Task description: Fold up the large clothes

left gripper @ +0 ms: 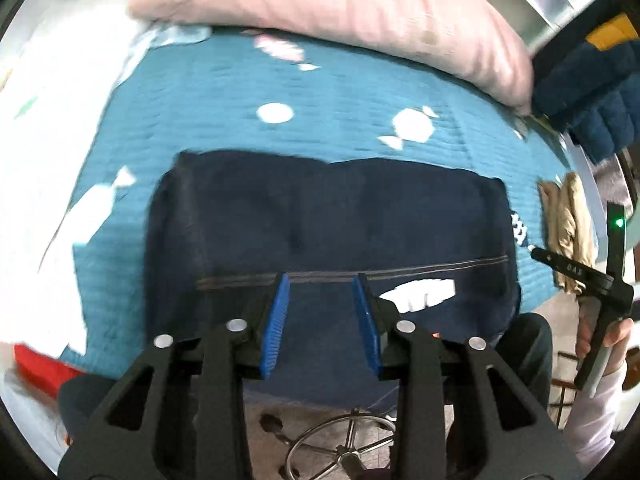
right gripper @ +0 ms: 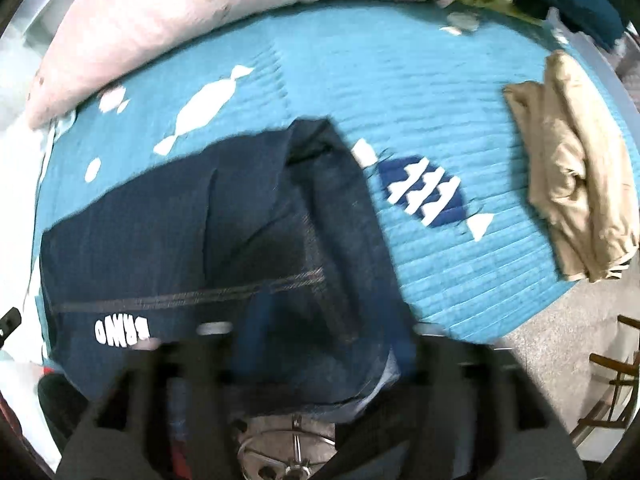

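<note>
The left gripper [left gripper: 322, 312] hangs part-open and empty, its blue pads [left gripper: 276, 328] just above the folded navy garment [left gripper: 328, 220]. The right gripper [right gripper: 320, 352] is blurred, its jaws wide, the navy cloth beneath them; whether it's gripped, I cannot tell.

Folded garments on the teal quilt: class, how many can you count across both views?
2. A navy garment lies at the quilt's near edge; a beige garment sits by its right edge. More may be hidden beyond the pink bedding.
</note>
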A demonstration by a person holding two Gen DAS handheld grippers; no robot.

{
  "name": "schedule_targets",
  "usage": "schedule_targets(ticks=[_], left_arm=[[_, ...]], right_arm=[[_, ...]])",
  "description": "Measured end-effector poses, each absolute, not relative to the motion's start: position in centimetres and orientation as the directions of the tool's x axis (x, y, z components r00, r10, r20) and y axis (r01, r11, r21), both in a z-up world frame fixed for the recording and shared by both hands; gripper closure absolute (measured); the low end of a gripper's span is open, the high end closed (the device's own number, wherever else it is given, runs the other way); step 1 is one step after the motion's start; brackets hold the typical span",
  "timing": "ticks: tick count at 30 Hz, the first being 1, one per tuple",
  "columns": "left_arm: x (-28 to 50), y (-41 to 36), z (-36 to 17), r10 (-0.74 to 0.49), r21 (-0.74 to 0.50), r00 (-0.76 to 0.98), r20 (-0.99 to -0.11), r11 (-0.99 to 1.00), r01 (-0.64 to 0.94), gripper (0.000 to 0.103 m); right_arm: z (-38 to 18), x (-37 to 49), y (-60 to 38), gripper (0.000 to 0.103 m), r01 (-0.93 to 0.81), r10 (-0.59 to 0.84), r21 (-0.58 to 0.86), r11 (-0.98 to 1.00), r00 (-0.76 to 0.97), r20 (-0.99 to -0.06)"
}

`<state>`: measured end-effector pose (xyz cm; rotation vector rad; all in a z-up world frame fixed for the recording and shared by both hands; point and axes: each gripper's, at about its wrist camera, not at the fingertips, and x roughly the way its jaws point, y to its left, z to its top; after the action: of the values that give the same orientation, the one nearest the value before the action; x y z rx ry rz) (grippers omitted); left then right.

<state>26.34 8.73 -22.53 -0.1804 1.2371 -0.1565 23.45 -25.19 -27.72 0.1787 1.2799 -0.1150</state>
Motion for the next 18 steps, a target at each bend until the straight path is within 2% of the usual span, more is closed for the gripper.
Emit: schedule_targets(ticks=[1,3,7,12,13,14,16,18], left_arm=[[26.9,7.4,-22.4,-0.215,-0.214,0.320,-0.923,0.976,0.039,0.053],[27.8,5.6,-22.2,-0.221,-0.213,0.332,-0.917,0.975,0.061,0.035],[29.5,2.6,-22.2,-0.237,-0.235,0.359,-0.903,0.971,0.051,0.016],[33.3,0.6,-24.3,-0.244,-0.259,0.373,-0.895,0.966,0.010,0.016],[34.4,0.1,-25.4,-0.238,-0.256,0.353,-0.905,0.967,-0.006,0.022],[35.0,-0.1,-26.2,-0.239,-0.260,0.340,-0.910,0.966,-0.017,0.035],[36.6,-0.8,-29.1,-0.275,-0.296,0.262,-0.925,0.954,-0.042,0.082],[37.4,-1.1,-32.2,-0.264,-0.283,0.185,-0.946,0.956,-0.079,0.103]], right_arm=[[-27.4,23.5,-25.2,0.026,0.191,0.007,0.067,0.979,0.303,-0.953],[-26.9,23.6,-26.0,0.025,0.189,0.003,0.067,0.980,0.321,-0.947],[-27.3,23.8,-27.0,0.025,0.206,0.016,0.081,0.975,0.302,-0.953],[-28.3,23.5,-27.1,0.025,0.192,0.011,0.068,0.979,0.284,-0.959],[-28.6,23.4,-27.1,0.025,0.192,0.016,0.072,0.979,0.278,-0.960],[-28.9,23.3,-27.1,0.025,0.193,0.024,0.079,0.978,0.272,-0.962],[-29.5,23.1,-27.2,0.025,0.199,0.032,0.086,0.976,0.259,-0.965],[-30.0,23.0,-27.2,0.025,0.203,0.038,0.090,0.975,0.248,-0.968]])
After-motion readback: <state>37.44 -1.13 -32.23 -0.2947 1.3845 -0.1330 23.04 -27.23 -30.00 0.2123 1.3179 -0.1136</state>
